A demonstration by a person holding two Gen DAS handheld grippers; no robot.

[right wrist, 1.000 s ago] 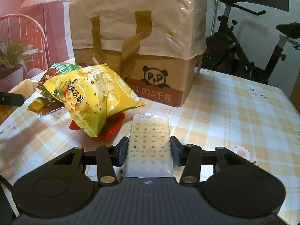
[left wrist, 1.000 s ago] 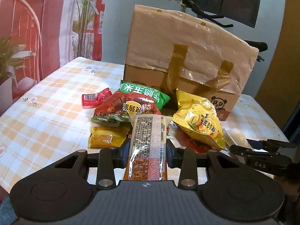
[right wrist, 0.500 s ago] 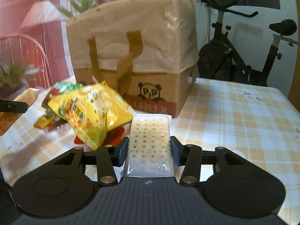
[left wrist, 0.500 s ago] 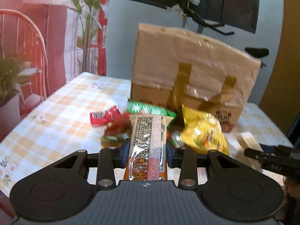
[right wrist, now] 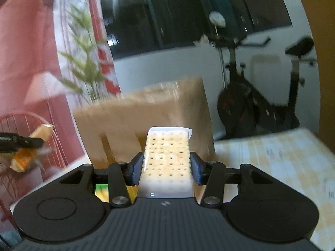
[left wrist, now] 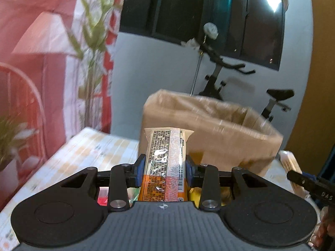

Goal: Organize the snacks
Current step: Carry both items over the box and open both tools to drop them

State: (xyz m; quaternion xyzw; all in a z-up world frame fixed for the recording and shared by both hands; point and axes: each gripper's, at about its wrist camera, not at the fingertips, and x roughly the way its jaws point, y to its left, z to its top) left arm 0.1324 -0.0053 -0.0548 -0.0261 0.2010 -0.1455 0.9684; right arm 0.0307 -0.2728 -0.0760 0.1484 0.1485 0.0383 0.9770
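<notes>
My left gripper (left wrist: 164, 170) is shut on an orange snack packet (left wrist: 165, 163) with a printed label, held upright in the air in front of the open brown bag (left wrist: 211, 129). My right gripper (right wrist: 166, 167) is shut on a clear-wrapped cracker packet (right wrist: 167, 159), also lifted in front of the bag (right wrist: 134, 125). The left gripper with its orange packet (right wrist: 31, 144) shows at the left of the right wrist view. The right gripper's finger (left wrist: 307, 185) shows at the right edge of the left wrist view. The bag's mouth is open at the top.
The bag stands on a table with a checked cloth (right wrist: 278, 163). Bits of yellow and green snack packs (right wrist: 104, 192) show below the grippers. An exercise bike (right wrist: 261, 104), a red chair (left wrist: 23, 113) and a plant (left wrist: 94, 48) stand behind the table.
Both grippers have risen with their packets, from low over the snack pile to about the height of the bag's top. The pile has dropped out of sight below.
</notes>
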